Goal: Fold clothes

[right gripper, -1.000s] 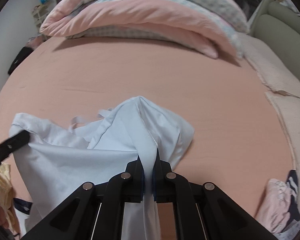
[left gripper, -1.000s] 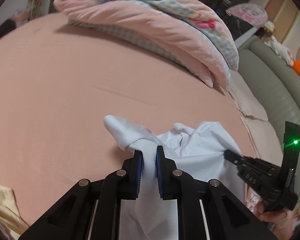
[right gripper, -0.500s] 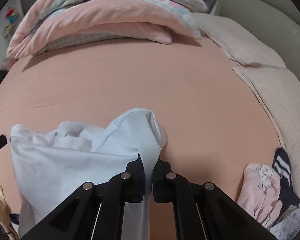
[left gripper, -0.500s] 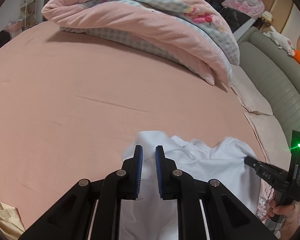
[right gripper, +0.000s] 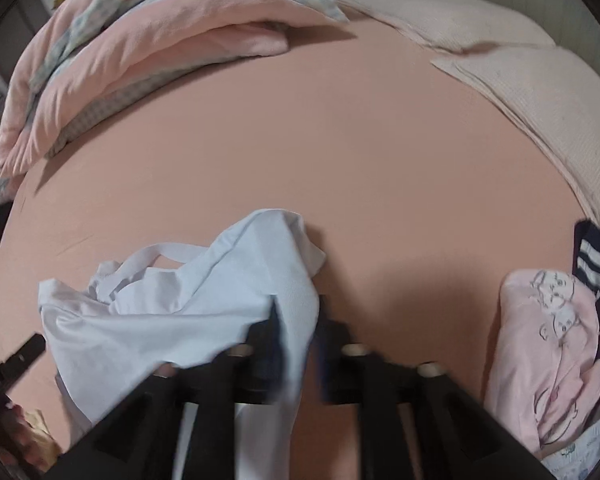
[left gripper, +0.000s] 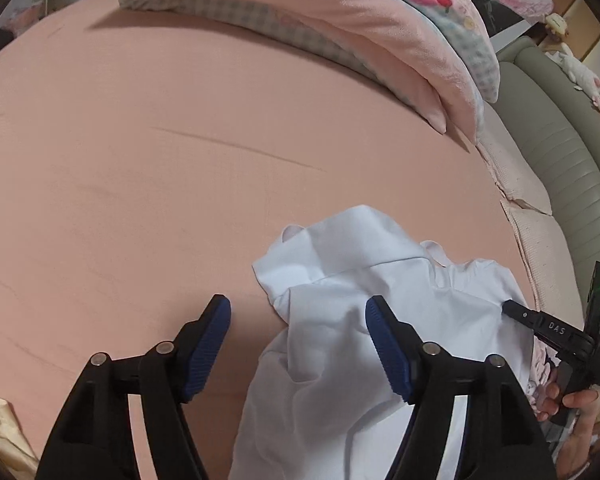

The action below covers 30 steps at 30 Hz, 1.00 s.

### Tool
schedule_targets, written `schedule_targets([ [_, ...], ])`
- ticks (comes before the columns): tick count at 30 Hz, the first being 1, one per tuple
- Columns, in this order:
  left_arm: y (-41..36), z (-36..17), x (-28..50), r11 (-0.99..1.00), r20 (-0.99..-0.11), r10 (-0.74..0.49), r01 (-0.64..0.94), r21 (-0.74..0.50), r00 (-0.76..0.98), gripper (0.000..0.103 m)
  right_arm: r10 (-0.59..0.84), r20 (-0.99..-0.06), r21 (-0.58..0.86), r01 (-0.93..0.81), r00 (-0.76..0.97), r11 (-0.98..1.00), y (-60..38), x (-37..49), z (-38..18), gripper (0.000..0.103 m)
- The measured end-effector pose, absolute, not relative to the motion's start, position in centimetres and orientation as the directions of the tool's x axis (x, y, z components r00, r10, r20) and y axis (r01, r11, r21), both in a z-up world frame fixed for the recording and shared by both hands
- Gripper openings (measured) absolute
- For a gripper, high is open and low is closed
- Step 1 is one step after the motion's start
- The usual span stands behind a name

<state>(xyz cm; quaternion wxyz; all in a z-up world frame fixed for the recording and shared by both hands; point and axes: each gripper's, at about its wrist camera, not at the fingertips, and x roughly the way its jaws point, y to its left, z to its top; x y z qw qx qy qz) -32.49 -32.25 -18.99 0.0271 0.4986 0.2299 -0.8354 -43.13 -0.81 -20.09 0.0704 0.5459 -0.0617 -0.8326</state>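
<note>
White garment lies crumpled on the pink bed at your 6 o'clock. Your left gripper gapes wide over it; your right gripper, blurred, pinches its fold, and only that view shows folded clothes at 3 o'clock.

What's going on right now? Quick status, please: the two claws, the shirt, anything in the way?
Left gripper open, holding nothing. Right gripper blurred, white garment between its fingers, grip unclear. Garment crumpled on pink bedsheet. Pink clothes pile off right, not blocking.

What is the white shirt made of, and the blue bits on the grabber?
The white shirt looks like thin matte woven cloth, likely cotton: it crumples softly. The blue pads on the left gripper look like ribbed rubber, judging by their fine grooves.
</note>
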Motion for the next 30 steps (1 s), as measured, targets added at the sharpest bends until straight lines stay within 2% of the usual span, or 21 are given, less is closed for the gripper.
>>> schedule_targets([
  [1, -32.3, -19.3, -32.6, -0.890, -0.848, 0.189, 0.278, -0.361, -0.496, 0.069, -0.200, -0.897, 0.197, 0.047, -0.394, -0.979, -0.5, -43.2, -20.0, 0.059],
  [2, -32.3, -19.5, -32.7, -0.887, -0.850, 0.195, 0.281, -0.365, -0.490, 0.069, -0.214, -0.894, 0.215, 0.045, -0.394, -0.976, -0.3, -43.2, -19.9, 0.062],
  [8, -32.1, -21.5, -33.4, -0.866, -0.859, 0.241, 0.299, -0.400, -0.452, 0.069, -0.302, -0.874, 0.329, -0.005, -0.381, -0.944, 1.2, -43.7, -20.0, 0.063],
  [14, -31.5, -22.4, -34.0, -0.862, -0.857, 0.262, 0.291, -0.415, -0.444, 0.069, -0.283, -0.897, 0.314, -0.038, -0.340, -0.949, 1.8, -45.2, -22.2, 0.063],
  [21, -32.1, -22.9, -34.7, -0.831, -0.832, 0.285, 0.311, -0.462, -0.475, 0.068, -0.327, -0.898, 0.356, -0.050, -0.295, -0.933, 1.5, -45.8, -24.2, 0.063],
  [23, -31.9, -23.0, -34.9, -0.830, -0.828, 0.300, 0.300, -0.471, -0.473, 0.057, -0.332, -0.895, 0.354, -0.019, -0.298, -0.935, 0.8, -46.1, -24.1, 0.063],
  [24, -31.8, -23.0, -35.0, -0.830, -0.828, 0.307, 0.294, -0.475, -0.469, 0.047, -0.337, -0.894, 0.353, -0.002, -0.297, -0.936, 0.4, -46.3, -24.1, 0.063],
  [26, -31.3, -23.1, -35.3, -0.849, -0.842, 0.283, 0.290, -0.443, -0.459, 0.041, -0.340, -0.896, 0.345, 0.034, -0.286, -0.938, -0.5, -46.5, -24.2, 0.063],
  [30, -30.6, -23.1, -35.7, -0.871, -0.854, 0.242, 0.285, -0.400, -0.460, 0.019, -0.335, -0.904, 0.316, 0.112, -0.265, -0.942, -2.4, -47.0, -24.4, 0.063],
])
